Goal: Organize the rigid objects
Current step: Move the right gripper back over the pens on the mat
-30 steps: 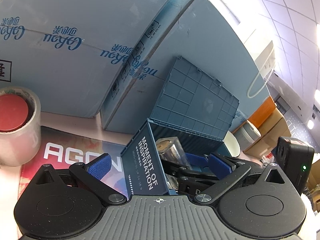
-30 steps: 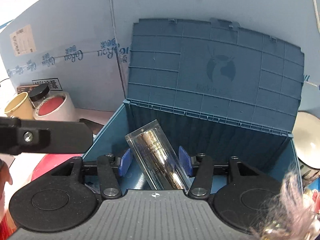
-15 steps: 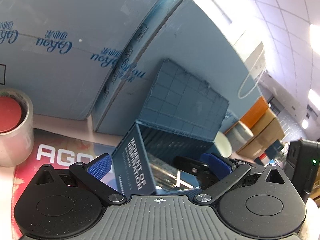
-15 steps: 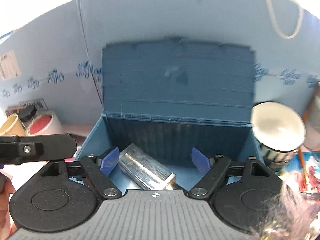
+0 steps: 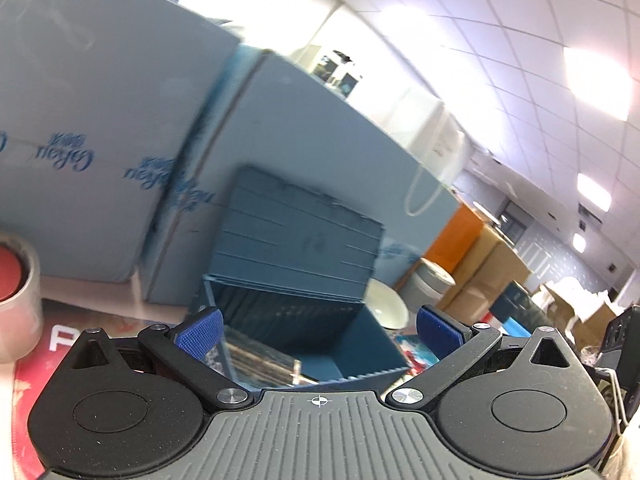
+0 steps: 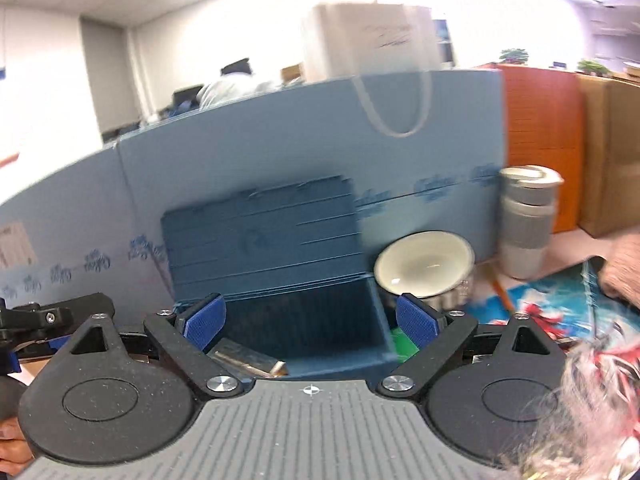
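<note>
Both grippers have pulled back from the blue box (image 6: 320, 332), leaving the clear case (image 6: 248, 356) lying inside.
Right gripper (image 6: 310, 320) and left gripper (image 5: 318, 330) stand wide open, empty; bowl (image 6: 424, 268) and, seemingly, tape roll (image 5: 18, 292) remain outside, lid up.

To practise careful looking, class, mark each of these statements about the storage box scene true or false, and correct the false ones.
1. The blue storage box has its lid shut. False: the lid stands open.
2. A shiny metallic item lies inside the box. True.
3. The right tool grips the metallic item. False: its jaws are open and hold nothing.
4. A white bowl sits to the right of the box. True.
5. The left tool is open. True.
6. The tape roll lies inside the box. False: it stands outside, to the left.
</note>
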Demonstrator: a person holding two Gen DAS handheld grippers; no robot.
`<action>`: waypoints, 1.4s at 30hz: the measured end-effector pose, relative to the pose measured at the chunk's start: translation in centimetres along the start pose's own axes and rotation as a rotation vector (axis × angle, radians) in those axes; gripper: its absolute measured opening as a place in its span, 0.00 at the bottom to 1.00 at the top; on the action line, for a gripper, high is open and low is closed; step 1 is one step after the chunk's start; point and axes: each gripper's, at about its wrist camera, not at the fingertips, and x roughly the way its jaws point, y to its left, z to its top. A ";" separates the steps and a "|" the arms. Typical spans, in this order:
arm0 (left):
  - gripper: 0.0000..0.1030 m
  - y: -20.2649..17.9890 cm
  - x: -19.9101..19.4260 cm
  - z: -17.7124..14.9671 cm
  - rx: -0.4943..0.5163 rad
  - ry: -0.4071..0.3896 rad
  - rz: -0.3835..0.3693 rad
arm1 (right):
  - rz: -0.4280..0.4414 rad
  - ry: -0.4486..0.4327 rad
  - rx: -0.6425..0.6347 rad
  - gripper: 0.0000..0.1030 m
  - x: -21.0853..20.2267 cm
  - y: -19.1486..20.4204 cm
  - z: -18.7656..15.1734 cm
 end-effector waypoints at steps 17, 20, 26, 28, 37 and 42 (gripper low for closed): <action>1.00 -8.5 1.3 -5.5 0.366 -0.005 0.001 | -0.089 -0.221 0.203 0.98 -9.0 -7.7 -6.0; 1.00 -9.9 2.2 -6.6 0.421 0.013 0.018 | -0.129 -0.219 0.214 1.00 -9.0 -9.1 -6.6; 1.00 -12.6 4.6 -8.4 0.482 0.031 0.032 | -0.132 -0.205 0.248 1.00 -8.6 -11.4 -7.2; 1.00 -13.5 5.5 -8.6 0.485 0.046 0.016 | -0.136 -0.197 0.245 1.00 -8.6 -12.1 -7.3; 1.00 -15.3 11.2 -8.4 0.368 0.204 0.001 | -0.226 -0.155 0.274 1.00 -8.4 -16.1 -8.2; 1.00 -13.9 14.6 -8.5 0.264 0.323 0.029 | -0.281 -0.105 0.298 1.00 -7.3 -17.8 -8.9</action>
